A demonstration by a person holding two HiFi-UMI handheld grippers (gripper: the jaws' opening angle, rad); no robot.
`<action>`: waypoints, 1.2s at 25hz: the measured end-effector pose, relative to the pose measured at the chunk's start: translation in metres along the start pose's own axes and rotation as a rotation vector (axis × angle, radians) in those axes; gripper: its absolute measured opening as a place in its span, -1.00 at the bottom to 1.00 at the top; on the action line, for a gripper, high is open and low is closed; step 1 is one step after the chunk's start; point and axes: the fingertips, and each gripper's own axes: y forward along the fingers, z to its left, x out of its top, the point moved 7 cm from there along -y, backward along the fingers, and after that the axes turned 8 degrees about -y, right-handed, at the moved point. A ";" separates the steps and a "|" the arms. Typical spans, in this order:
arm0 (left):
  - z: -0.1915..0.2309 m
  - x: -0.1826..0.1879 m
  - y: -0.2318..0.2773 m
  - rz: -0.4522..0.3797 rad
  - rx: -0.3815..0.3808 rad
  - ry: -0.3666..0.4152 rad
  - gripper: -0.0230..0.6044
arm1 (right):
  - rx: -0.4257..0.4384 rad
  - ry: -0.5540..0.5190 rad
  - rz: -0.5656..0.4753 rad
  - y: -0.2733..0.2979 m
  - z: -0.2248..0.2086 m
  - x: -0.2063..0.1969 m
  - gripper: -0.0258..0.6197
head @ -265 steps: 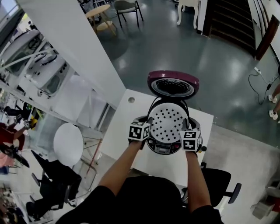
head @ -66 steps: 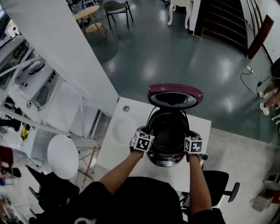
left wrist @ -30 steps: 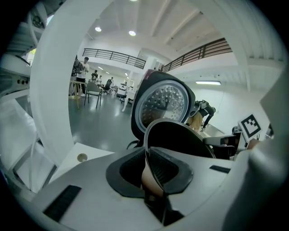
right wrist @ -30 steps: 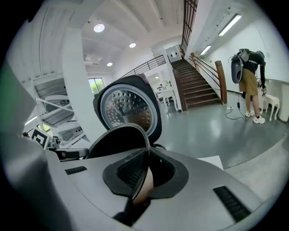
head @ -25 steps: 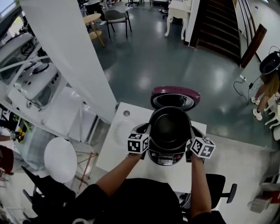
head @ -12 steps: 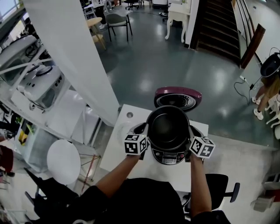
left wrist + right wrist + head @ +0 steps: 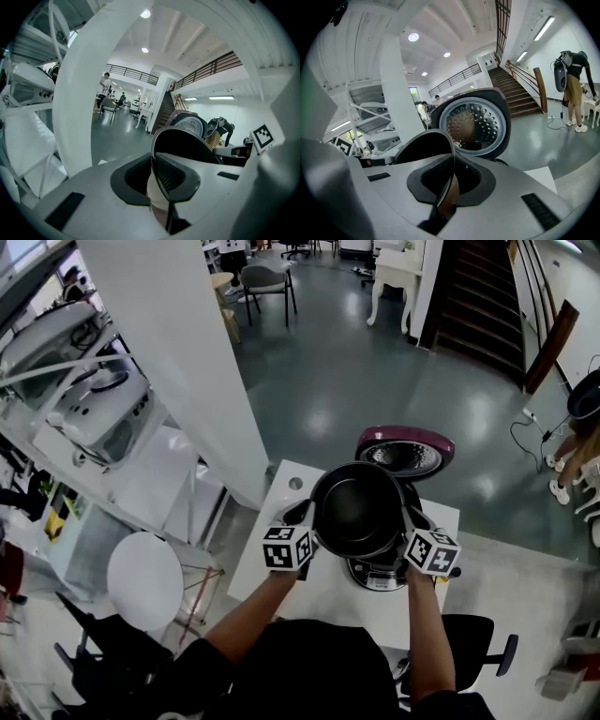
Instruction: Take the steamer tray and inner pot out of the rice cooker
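- The inner pot [image 7: 358, 510] hangs clear of the rice cooker [image 7: 380, 575]. It sits above the cooker's body and off to the left in the head view, mouth up and roughly level.
- The left gripper [image 7: 312, 519] has its fingers clamped on the pot's left rim, and the thin wall is nipped between the pads.
- The right gripper [image 7: 405, 523] grips the opposite rim the same way, so the pot spans the gap between the two hands.
- Neither hand is nearer, and the load is shared across the pot's width.
- Bare bench [image 7: 309, 592] lies to the left of the cooker and nearer the person, which looks the likely place to set the pot down.
- The open lid [image 7: 405, 448] stands behind the pot, away from that path.
- I cannot make out the steamer tray in these views.
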 end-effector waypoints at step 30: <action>0.189 0.018 -0.053 0.024 0.029 -0.106 -0.85 | 0.041 -0.007 0.130 0.100 0.162 -0.045 -0.87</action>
